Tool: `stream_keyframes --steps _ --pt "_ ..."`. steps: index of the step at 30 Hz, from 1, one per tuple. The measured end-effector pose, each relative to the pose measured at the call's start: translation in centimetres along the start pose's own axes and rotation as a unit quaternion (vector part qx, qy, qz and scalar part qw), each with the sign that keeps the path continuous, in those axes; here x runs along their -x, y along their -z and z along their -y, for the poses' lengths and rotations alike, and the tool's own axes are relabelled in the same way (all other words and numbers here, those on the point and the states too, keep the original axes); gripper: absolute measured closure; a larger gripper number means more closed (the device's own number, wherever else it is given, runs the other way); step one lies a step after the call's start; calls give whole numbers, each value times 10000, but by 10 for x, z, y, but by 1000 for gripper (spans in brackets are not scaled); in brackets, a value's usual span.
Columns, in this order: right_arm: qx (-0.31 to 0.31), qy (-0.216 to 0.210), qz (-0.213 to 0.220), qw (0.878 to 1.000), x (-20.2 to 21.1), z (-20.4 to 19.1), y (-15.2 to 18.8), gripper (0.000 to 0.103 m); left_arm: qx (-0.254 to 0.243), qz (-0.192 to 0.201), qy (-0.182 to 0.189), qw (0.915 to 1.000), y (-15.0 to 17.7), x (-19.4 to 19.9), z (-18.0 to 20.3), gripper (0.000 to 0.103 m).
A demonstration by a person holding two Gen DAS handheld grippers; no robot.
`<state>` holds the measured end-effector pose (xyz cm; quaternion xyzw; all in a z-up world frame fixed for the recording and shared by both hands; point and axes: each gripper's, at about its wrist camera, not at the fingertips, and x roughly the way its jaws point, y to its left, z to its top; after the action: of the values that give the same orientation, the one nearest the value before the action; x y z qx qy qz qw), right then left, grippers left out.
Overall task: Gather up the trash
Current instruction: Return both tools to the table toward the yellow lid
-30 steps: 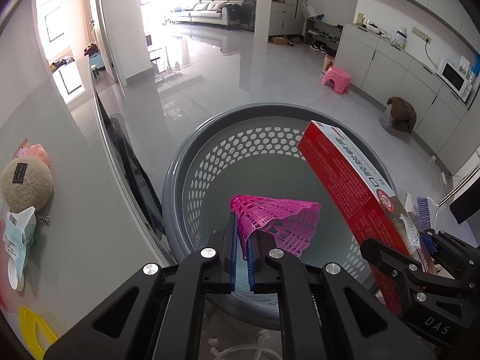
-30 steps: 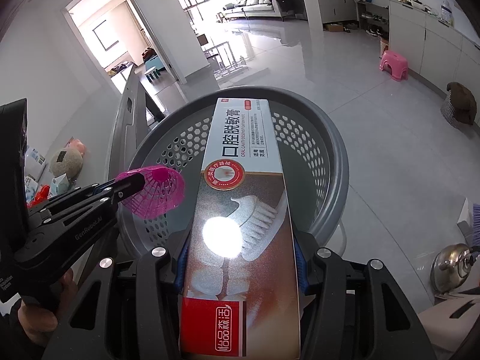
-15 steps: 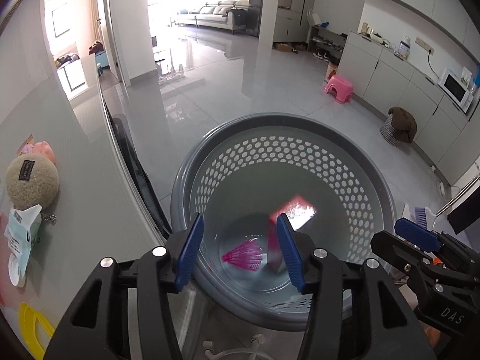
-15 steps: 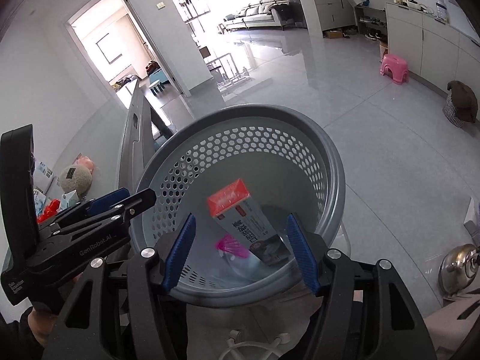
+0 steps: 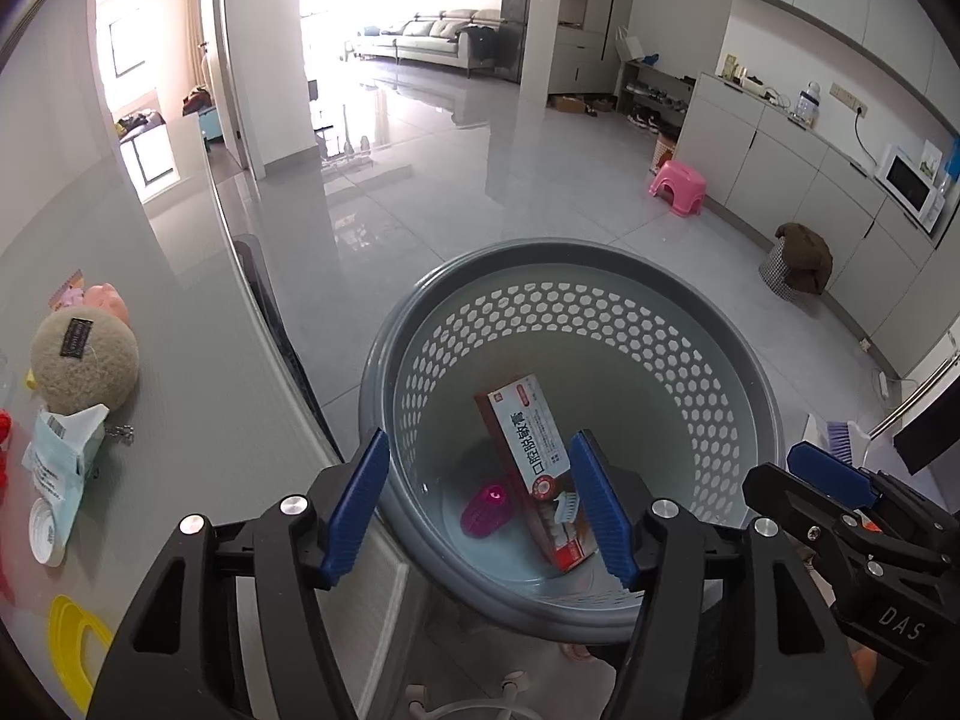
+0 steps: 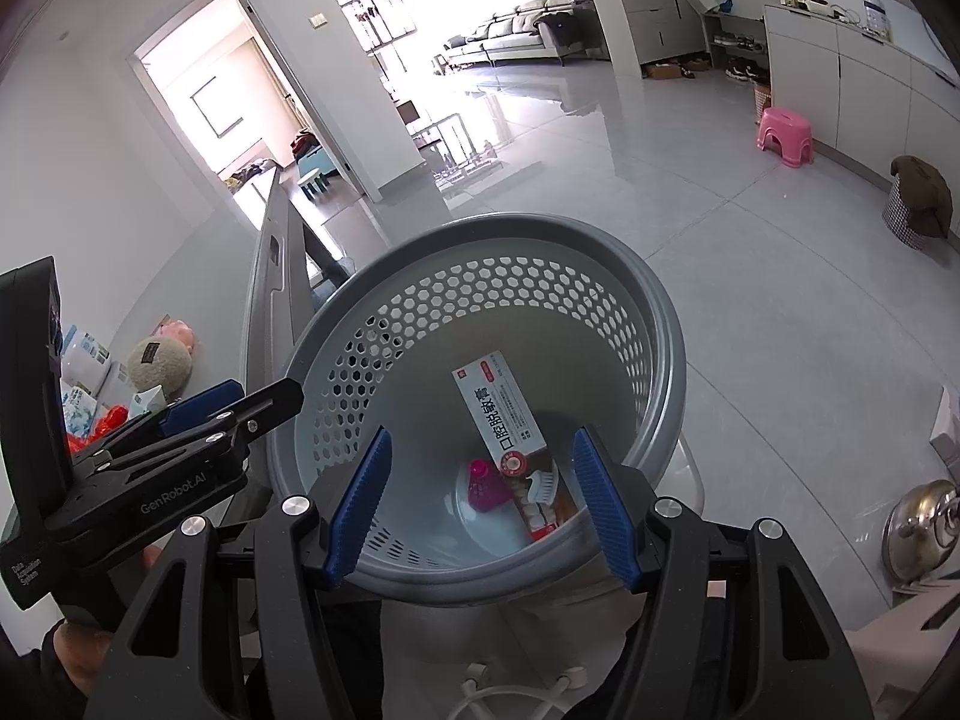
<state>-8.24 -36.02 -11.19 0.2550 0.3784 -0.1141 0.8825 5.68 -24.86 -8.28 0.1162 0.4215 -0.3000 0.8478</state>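
A grey perforated basket (image 5: 708, 312) stands on the floor below both grippers; it also shows in the right wrist view (image 6: 654, 312). Inside lie a red toothpaste box (image 5: 531, 456) (image 6: 510, 432) and a pink mesh shuttlecock (image 5: 487, 507) (image 6: 483, 483), side by side on the bottom. My left gripper (image 5: 480, 507) is open and empty above the basket's near rim. My right gripper (image 6: 480, 507) is open and empty too, just right of the left one.
A grey table (image 5: 198, 396) lies left of the basket with a beige plush ball (image 5: 84, 363), a pink toy (image 5: 105, 300), a torn light-blue packet (image 5: 57, 462), a white cap (image 5: 45, 531) and a yellow ring (image 5: 75, 654). A metal kettle (image 6: 921, 531) sits at right.
Both grippers opened. The toothpaste box and the pink shuttlecock dropped from them into the basket and now lie still on its bottom. Both grippers have pulled back slightly.
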Motion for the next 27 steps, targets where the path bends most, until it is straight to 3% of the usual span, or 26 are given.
stream_keyframes --steps 15,27 --pt "5 30 274 9996 28 -7 8 39 122 338 -98 9993 3 33 -10 22" --pt "310 -148 374 9987 40 -36 13 36 314 655 -279 9970 11 66 -31 14"
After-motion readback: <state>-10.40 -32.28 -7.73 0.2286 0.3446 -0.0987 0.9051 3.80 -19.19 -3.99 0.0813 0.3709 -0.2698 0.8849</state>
